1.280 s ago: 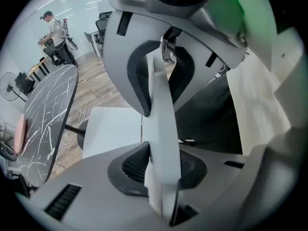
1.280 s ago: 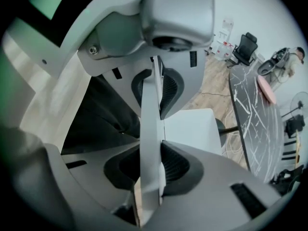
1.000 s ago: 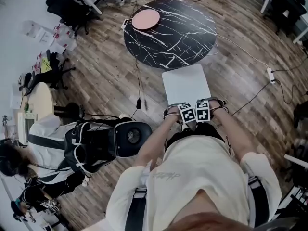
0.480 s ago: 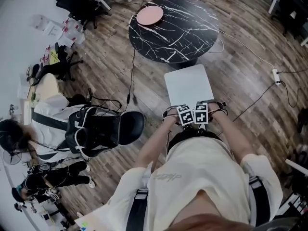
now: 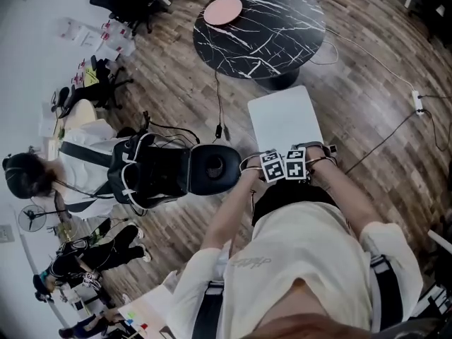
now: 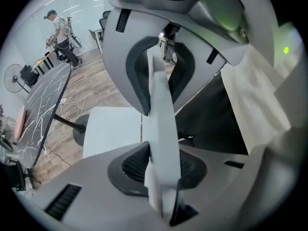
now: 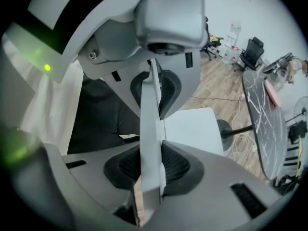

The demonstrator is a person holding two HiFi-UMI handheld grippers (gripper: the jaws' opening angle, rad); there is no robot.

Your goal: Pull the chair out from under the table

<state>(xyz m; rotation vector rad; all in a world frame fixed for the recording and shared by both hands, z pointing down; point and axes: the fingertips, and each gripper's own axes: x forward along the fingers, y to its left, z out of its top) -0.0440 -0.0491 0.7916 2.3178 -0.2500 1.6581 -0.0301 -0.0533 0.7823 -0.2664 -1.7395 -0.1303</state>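
Observation:
The white chair (image 5: 284, 119) stands on the wood floor, its seat a short way off the round black marble table (image 5: 261, 27). Both grippers hold the top of its thin white backrest, side by side and pointing down, close to my body. My left gripper (image 5: 272, 167) is shut on the backrest edge (image 6: 161, 105), which runs between its dark pads (image 6: 132, 163). The right gripper (image 5: 297, 163) is shut on the same panel (image 7: 150, 109), pads (image 7: 175, 165) pressed to either side. Below the jaws, the seat (image 6: 111, 129) (image 7: 192, 124) shows in both gripper views.
A pink disc (image 5: 222, 10) lies on the table. A black office chair (image 5: 185, 171) loaded with gear stands just left of me, a seated person (image 5: 42, 179) beyond it. Cables and a power strip (image 5: 418, 102) lie on the floor at right.
The chair has come back from the table with both grippers on it; its seat, first tucked at the table's rim, now shows a strip of floor before it.

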